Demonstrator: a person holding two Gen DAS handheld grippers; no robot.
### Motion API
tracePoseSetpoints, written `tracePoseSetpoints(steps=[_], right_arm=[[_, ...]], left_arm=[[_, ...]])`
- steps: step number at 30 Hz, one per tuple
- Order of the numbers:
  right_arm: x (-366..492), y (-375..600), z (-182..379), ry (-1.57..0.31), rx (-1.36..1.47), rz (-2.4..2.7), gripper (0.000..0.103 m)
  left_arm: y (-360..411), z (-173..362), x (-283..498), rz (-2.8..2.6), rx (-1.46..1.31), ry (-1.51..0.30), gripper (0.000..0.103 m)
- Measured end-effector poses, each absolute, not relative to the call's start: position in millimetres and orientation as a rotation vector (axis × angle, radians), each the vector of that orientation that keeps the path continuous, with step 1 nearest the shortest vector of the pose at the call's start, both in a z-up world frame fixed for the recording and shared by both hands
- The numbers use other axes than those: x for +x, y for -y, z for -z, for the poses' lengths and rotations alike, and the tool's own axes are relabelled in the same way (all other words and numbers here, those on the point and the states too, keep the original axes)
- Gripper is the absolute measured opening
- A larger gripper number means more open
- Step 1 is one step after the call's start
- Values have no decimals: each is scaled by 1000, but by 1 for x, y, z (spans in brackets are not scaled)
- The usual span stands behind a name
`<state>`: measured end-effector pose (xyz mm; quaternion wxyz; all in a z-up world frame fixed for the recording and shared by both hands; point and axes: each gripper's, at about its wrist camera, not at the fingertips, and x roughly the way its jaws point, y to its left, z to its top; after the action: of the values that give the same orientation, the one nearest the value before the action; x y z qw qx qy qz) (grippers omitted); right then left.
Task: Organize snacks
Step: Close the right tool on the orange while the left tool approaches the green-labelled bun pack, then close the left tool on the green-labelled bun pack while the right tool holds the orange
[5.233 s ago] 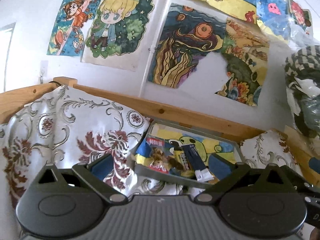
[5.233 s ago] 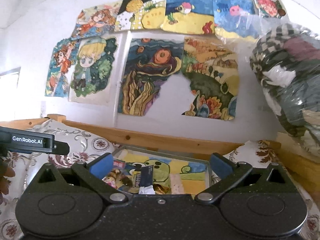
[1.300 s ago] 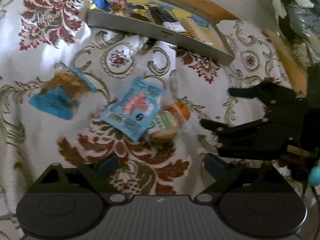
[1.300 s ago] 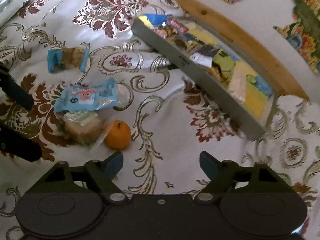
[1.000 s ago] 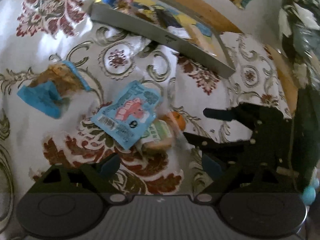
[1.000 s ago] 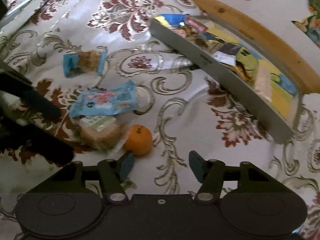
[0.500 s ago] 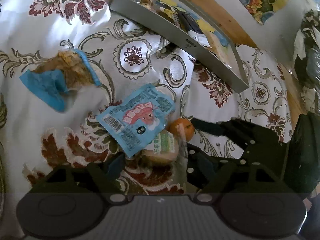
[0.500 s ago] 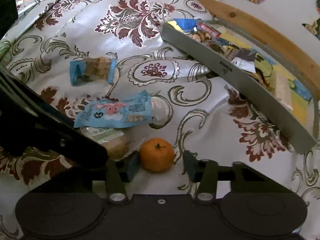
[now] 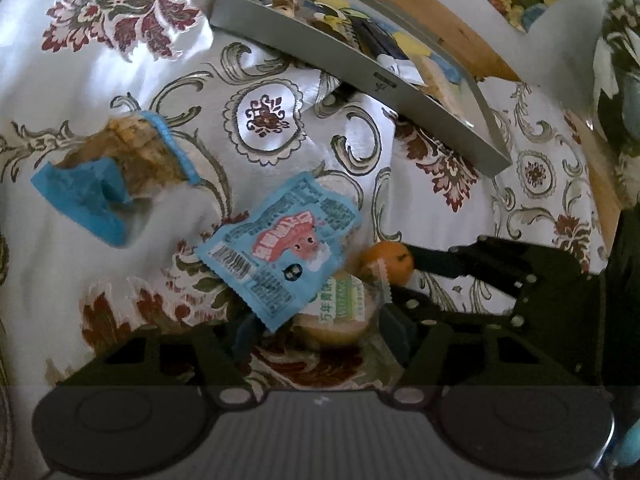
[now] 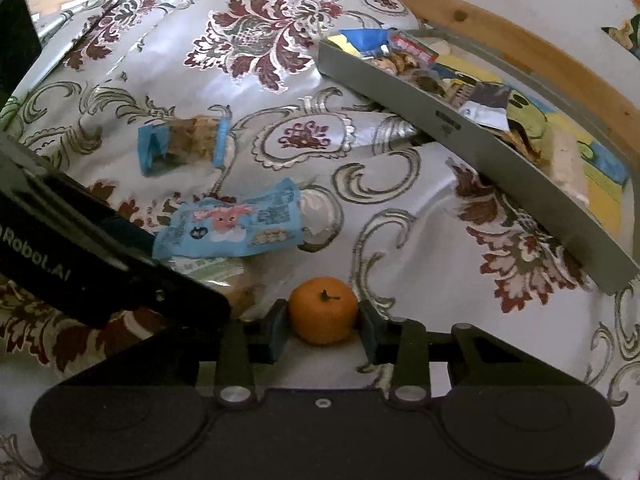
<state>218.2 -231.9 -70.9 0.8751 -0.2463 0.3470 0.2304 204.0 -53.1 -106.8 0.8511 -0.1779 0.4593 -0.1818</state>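
Observation:
A small orange [image 10: 323,310] lies on the flowered cloth, and my right gripper [image 10: 323,330] is shut on it, a pad against each side. In the left wrist view the same orange [image 9: 386,262] shows with the right gripper's fingers [image 9: 436,260] around it. My left gripper [image 9: 320,334] is open, its jaws narrowed either side of a clear-wrapped bun [image 9: 340,312] with a green label. A light blue snack packet [image 9: 280,244] lies partly over that bun. A cake in a torn blue wrapper [image 9: 120,164] lies further left. The grey tray [image 9: 360,76] holds several snacks.
The tray's long wall [image 10: 460,128] rests tilted on the cloth against a wooden rail [image 10: 540,52]. The left gripper's black body [image 10: 100,264] covers part of the bun. A bag of clothes [image 9: 620,80] sits at the far right.
Both grippers came down from facing the wall to the cloth. The right jaws narrowed onto the orange. The left jaws closed in a little around the bun.

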Motion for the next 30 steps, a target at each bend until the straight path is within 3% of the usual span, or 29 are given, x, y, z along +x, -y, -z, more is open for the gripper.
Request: tracePoseSetpoints(steps=[9, 19, 30], right_arm=[[226, 251, 61, -737, -465, -380, 39], [223, 250, 56, -726, -446, -350, 39], [217, 252, 39, -688, -402, -330, 39]], left_arm=[[66, 107, 203, 395, -251, -936, 66], [74, 105, 202, 407, -220, -932, 53], [71, 98, 194, 432, -374, -1028, 52]])
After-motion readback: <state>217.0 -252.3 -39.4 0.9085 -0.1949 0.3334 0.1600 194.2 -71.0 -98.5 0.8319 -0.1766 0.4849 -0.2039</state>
